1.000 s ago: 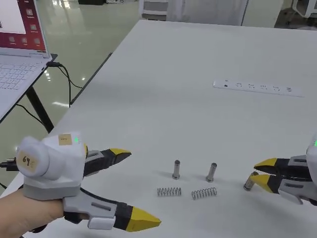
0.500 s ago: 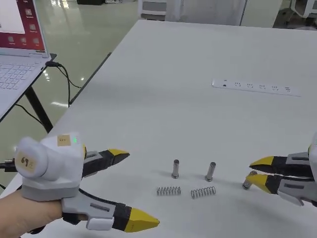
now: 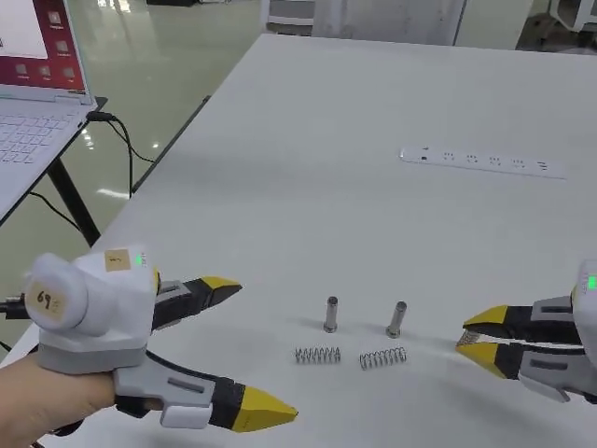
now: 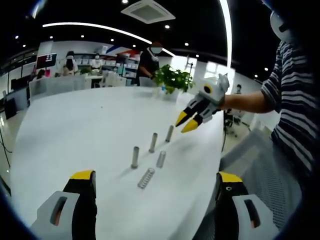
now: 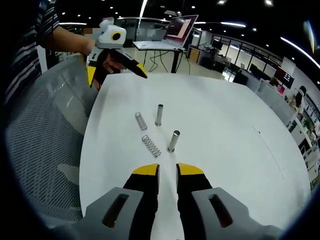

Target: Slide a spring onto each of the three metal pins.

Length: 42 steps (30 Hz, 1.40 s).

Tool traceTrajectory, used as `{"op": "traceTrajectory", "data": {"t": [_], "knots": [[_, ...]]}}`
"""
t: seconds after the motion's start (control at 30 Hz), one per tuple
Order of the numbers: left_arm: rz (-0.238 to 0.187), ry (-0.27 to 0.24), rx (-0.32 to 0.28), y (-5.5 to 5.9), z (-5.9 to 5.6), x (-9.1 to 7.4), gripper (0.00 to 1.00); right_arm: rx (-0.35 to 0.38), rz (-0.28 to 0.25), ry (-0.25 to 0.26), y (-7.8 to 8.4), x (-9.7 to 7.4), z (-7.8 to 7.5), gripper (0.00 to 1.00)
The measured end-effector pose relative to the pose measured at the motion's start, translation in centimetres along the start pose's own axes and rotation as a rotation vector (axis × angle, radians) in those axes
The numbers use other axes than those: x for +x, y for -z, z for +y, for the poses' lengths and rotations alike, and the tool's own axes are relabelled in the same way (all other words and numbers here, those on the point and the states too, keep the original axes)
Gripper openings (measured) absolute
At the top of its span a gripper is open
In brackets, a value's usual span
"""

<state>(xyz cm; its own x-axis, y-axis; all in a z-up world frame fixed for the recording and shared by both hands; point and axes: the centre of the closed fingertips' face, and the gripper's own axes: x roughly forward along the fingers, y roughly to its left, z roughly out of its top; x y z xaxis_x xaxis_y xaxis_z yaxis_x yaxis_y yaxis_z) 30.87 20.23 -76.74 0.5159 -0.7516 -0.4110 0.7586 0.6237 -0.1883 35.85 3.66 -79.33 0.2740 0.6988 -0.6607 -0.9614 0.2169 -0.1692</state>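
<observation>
**A:** Big white table (image 3: 373, 121) under everything. Off its left edge there's an open laptop (image 3: 28, 65), with a dark cable (image 3: 126, 154) trailing down from it.

**B:** And a grey mesh chair (image 5: 45, 150) on the person's side, in the right gripper view. On to the tools.

**A:** Left gripper (image 3: 252, 345) is low at the near left, held in a hand (image 3: 47, 401). Its jaws are spread wide with nothing between them.

**B:** Right gripper (image 3: 471, 333) is at the near right, pointing in at the row. The jaws are a narrow slit apart, and its own view shows bare table through the slit.

**A:** Far side, a white strip (image 3: 483, 163) lies flat, well apart from the work.

**B:** Now the pins. Left pin (image 3: 331, 315) and mid pin (image 3: 397, 319) stand upright near the front edge, between the two grippers.

**A:** Third pin (image 4: 169, 133) is last in the row in the left gripper view, just beside the right gripper's yellow tips. Whether they touch, I cannot tell. In the head view those tips cover most of it.

**B:** Smallest last. Left spring (image 3: 317, 355) lies flat just in front of the left pin, and right spring (image 3: 383, 357) lies just in front of the mid pin. Both are loose on the table, neither on a pin.
</observation>
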Motion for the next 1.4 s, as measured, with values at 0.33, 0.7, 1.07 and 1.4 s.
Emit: {"op": "traceTrajectory", "data": {"t": [0.33,0.7,1.07,1.4], "knots": [[0.004,-0.003,-0.001,0.2,0.1,-0.1,0.97,-0.047,0.026,-0.044,0.1,0.9,1.6,0.1],[0.009,-0.005,-0.002,0.4,0.1,-0.2,0.96,-0.098,0.034,-0.094,-0.7,2.5,3.0,0.1],[0.032,0.002,0.012,0.9,-0.3,-0.1,0.96,-0.168,0.057,-0.136,-1.4,4.7,3.4,0.11],[0.033,-0.005,0.012,1.0,0.0,-0.4,0.96,-0.208,0.086,-0.164,-1.4,6.2,3.4,0.12]]}}
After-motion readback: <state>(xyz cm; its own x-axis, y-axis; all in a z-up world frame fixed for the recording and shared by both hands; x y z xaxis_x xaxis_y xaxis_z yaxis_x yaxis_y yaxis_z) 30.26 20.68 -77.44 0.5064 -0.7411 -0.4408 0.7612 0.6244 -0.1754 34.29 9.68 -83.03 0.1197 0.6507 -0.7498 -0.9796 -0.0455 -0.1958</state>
